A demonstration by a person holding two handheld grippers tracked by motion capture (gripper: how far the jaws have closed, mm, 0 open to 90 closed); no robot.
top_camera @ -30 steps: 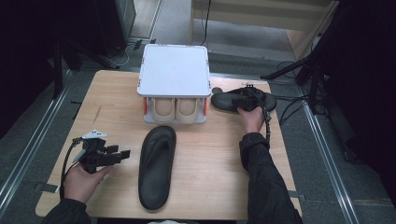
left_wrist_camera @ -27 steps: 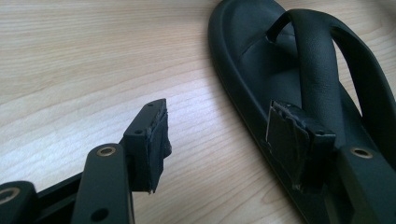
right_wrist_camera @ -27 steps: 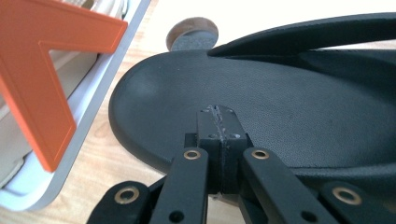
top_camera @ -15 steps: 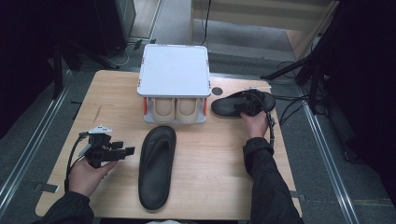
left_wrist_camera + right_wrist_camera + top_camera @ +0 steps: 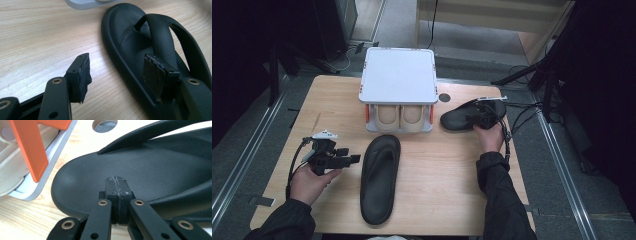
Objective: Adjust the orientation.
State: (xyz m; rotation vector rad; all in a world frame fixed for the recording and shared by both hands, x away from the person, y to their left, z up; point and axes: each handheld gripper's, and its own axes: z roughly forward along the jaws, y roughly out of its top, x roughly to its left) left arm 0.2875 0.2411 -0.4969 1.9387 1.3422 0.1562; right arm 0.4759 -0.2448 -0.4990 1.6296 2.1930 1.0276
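Left hand-held gripper (image 5: pixel 347 156): held just left of the near black sandal (image 5: pixel 379 177), jaws spread wide; in the left gripper view one jaw is seen over the bare desk (image 5: pixel 37 32), the other over the sandal's edge; nothing is gripped.
Right hand-held gripper (image 5: pixel 117 180): jaws pressed together, nothing between them; tip is placed at the far black sandal (image 5: pixel 472 115), contact cannot be told.
Shoe rack (image 5: pixel 399 75): a beige pair (image 5: pixel 394 116) is stored under the white top.
Near sandal: laid flat mid-desk, lengthwise, in front of the rack.
Far sandal: laid crosswise, just right of the rack.
Done: judged nothing yet for the black pair.
Left: both sandals are to be grasped and, presumably, racked.
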